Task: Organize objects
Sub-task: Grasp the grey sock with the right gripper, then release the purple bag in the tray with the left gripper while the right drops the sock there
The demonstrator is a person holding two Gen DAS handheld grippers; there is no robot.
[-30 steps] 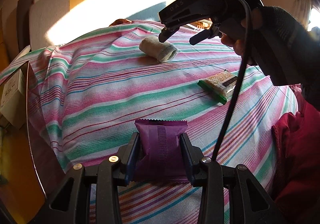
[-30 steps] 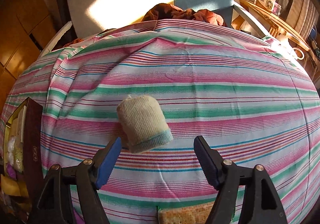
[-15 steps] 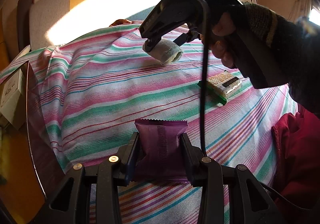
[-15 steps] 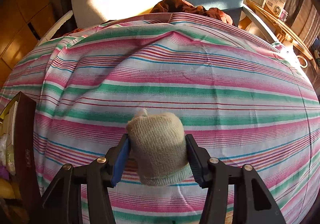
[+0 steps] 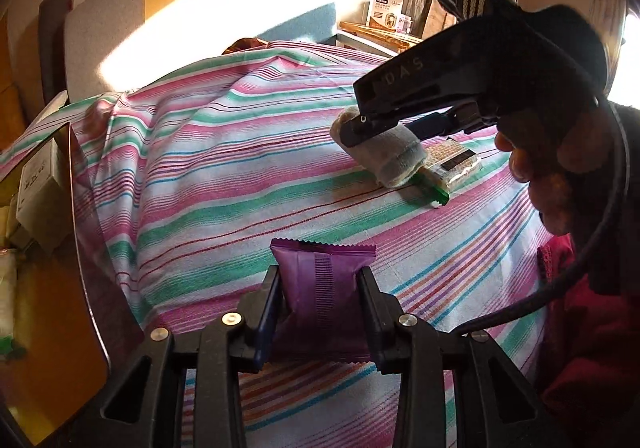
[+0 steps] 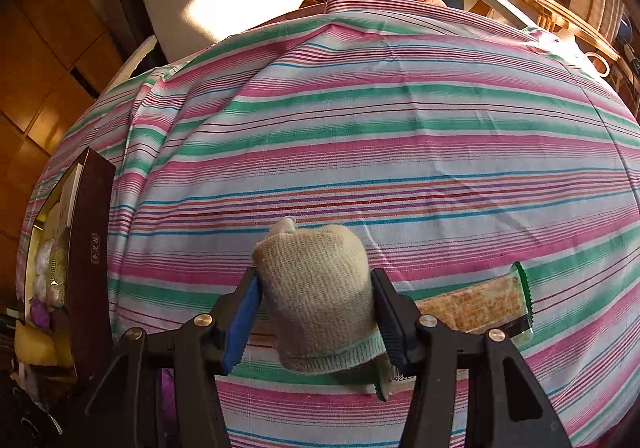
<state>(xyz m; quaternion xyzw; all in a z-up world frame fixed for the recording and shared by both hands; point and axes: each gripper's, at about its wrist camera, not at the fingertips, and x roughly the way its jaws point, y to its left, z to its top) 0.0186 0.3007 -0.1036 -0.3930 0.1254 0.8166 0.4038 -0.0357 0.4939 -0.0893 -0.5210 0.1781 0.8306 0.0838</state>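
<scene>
- The left gripper has its jaws pinching a purple snack packet by its two sides; the packet stands upright between the pads, zigzag edge on top, low over the near part of the striped cloth.
- The right gripper has its jaws clamped on a rolled beige sock, one pad on each side. The blue-green cuff end of the sock points toward the camera, the closed end away.
- In the left wrist view the right gripper shows from the side, carried by a hand in a dark sleeve, with the sock in its tip.
- The sock sits just above a cracker packet with green ends, which lies flat on the cloth toward the right side of the surface. Whether sock and packet touch cannot be told.
- The cloth, in pink, green and blue stripes, covers the whole surface.
- At the left edge stands an open dark brown box, holding small wrapped items in pale, purple and yellow tones.
- A black cable runs down from the right gripper past a red garment at the right.
- Beyond the far edge are a sunlit chair back and a wooden shelf with small boxes.
</scene>
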